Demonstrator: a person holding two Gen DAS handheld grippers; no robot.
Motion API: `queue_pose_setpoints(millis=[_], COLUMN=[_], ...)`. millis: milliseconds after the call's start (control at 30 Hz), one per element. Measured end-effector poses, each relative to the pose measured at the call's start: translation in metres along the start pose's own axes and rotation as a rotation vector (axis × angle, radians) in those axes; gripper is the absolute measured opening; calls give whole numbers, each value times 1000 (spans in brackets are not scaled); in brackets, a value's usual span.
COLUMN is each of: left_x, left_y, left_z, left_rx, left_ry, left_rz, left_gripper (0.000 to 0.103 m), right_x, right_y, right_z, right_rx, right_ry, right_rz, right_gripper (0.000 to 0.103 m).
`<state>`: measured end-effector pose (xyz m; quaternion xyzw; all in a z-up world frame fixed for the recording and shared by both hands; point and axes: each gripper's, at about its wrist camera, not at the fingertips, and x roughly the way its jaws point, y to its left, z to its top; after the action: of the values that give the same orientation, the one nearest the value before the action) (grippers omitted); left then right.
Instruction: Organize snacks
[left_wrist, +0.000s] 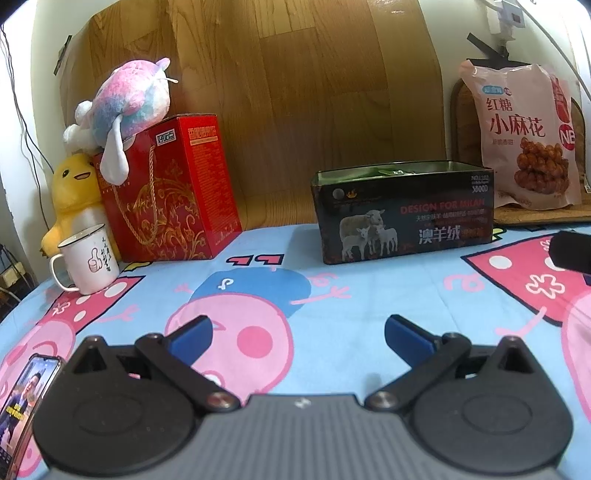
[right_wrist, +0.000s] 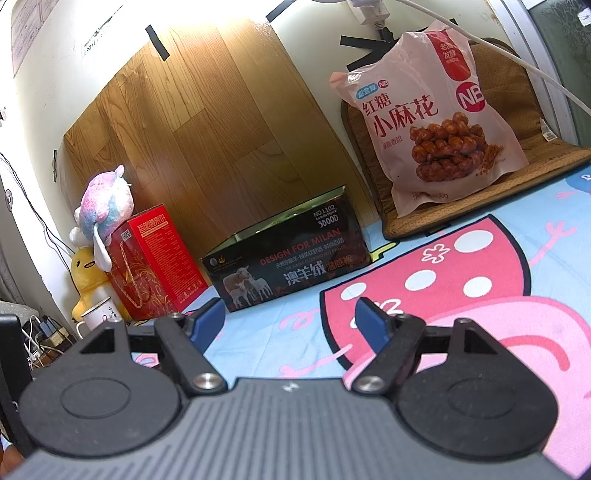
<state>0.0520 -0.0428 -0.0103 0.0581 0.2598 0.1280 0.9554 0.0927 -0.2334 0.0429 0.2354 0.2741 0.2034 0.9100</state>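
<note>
A pink snack bag (left_wrist: 524, 136) with twisted dough sticks printed on it leans upright at the back right, also in the right wrist view as the snack bag (right_wrist: 436, 122). A dark open tin box (left_wrist: 402, 214) with sheep on its side stands ahead on the cartoon cloth; in the right wrist view the tin box (right_wrist: 288, 258) is ahead and left. My left gripper (left_wrist: 297, 330) is open over the cloth with nothing between its blue pads. My right gripper (right_wrist: 290, 314) is open too, empty, short of the tin. A dark tip of the right gripper (left_wrist: 570, 251) shows at the left view's right edge.
A red gift box (left_wrist: 173, 188) with a rope handle stands at the back left, a pastel plush (left_wrist: 125, 107) on top and a yellow plush duck (left_wrist: 74, 192) beside it. A white mug (left_wrist: 90, 258) stands in front. A phone (left_wrist: 26, 402) lies at the near left. A woven mat (right_wrist: 480, 206) lies under the bag.
</note>
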Motion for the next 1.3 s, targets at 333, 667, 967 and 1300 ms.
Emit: queue_pose_setpoints(millis=[333, 667, 967, 1300], left_x=[3, 5, 9, 10], left_y=[0, 1, 3, 5], left_z=[0, 0, 1, 1], left_rx=[-1, -9, -29, -36], left_ry=[22, 40, 62, 72], left_rz=[9, 14, 22, 23], left_gripper=[103, 103, 103, 103], right_x=[0, 0, 0, 0], right_y=[0, 0, 0, 1], right_z=[0, 0, 0, -1], right_rx=[0, -1, -1, -1], right_ry=[0, 0, 0, 0], right_rz=[0, 1, -1, -1], right_gripper=[80, 80, 80, 80])
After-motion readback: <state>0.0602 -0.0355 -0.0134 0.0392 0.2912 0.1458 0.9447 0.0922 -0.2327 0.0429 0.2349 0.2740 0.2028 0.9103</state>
